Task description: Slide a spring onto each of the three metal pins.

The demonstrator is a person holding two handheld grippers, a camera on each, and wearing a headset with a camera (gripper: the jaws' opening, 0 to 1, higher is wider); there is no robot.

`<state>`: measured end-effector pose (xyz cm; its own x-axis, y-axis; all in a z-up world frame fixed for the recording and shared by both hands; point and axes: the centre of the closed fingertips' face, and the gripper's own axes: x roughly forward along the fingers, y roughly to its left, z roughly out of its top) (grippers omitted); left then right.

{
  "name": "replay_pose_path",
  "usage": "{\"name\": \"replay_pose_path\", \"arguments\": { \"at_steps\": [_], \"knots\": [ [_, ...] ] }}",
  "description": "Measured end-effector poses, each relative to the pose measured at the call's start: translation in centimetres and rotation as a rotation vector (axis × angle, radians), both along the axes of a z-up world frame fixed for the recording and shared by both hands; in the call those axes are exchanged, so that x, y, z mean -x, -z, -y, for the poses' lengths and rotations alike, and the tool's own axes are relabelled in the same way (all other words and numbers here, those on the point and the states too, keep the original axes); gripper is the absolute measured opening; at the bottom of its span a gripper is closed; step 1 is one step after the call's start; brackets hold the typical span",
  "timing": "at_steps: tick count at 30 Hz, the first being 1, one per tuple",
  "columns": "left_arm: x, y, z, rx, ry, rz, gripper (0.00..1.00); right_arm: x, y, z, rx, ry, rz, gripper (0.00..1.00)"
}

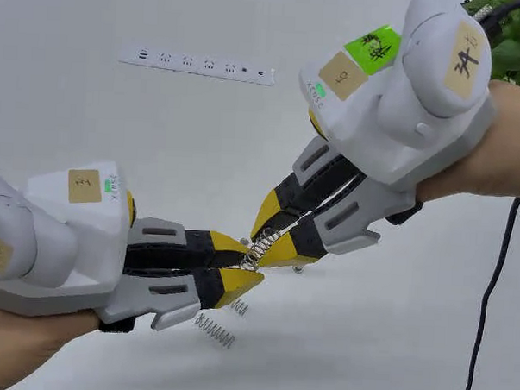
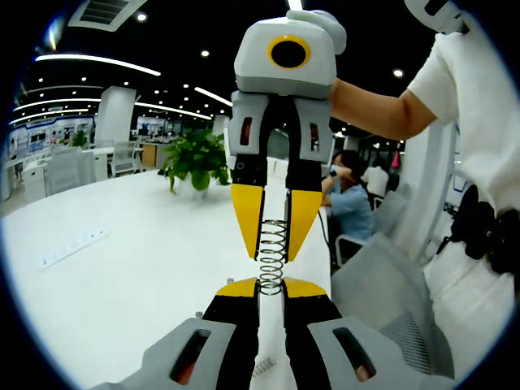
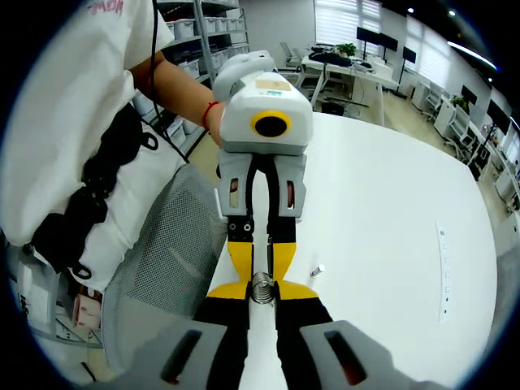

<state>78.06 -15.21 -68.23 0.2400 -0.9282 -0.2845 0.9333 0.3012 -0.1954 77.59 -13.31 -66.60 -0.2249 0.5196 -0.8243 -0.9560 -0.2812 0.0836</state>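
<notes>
Silvery open-coiled spring (image 2: 272, 256) held straight between both jaws

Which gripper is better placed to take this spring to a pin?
Right, probably: the right gripper holds the spring, and a metal pin stands close beside its jaws; the left gripper pinches one end.

Wide white table (image 1: 159, 139) underneath, a white power strip (image 1: 199, 66) lying at its far side. Leafy potted plant (image 2: 195, 158) beyond, strip lights (image 2: 81, 58) glowing on a dark ceiling, grey mesh chair (image 3: 162, 244) alongside, shelving (image 3: 183, 32) behind.
</notes>
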Motion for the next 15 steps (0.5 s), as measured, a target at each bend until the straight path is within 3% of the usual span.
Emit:
{"name": "replay_pose_path", "arguments": {
  "at_steps": [8,15],
  "knots": [
    [-0.3,0.2,-0.5,-0.004,-0.008,0.022,0.1,-0.3,0.2,-0.6,0.021,0.014,0.002,0.12],
    [-0.4,0.2,-0.8,0.014,-0.021,0.017,0.11,-0.3,0.2,-1.1,0.026,0.017,-0.002,0.12]
  ]
}}
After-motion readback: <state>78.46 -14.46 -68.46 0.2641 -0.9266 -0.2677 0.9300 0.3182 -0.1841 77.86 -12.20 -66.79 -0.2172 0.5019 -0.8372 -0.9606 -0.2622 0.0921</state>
